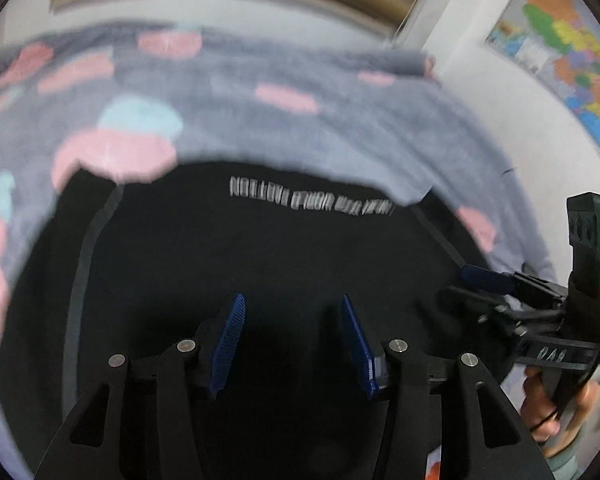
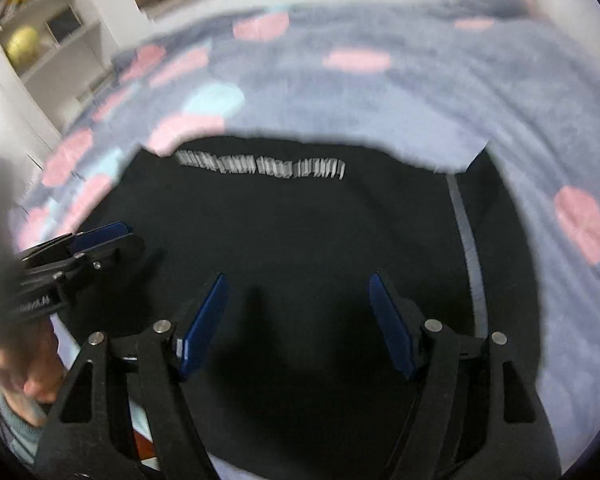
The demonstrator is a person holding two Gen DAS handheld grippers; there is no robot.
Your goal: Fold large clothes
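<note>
Black garment lies flat on the bed's patterned blanket. Both claws, left and right, hover open and empty. Only the left view shows a wall map; only the right, shelves.

Black garment flat on spotted grey blanket, right gripper fingers apart above it

**Black linkage claws with blue ribbed pads**

Left claw: matte black linkage arms, cut with triangular slots, pinned by round silver rivets; blue pads, ribbed on the inner face. Right claw: same black arms, same silver rivets, smooth-looking blue pads. Seen from the left wrist, a dark box atop the right claw, lit by a small green lamp, strapped with a black band. Pale grey-blue sleeve cuff at the left hand.
</note>
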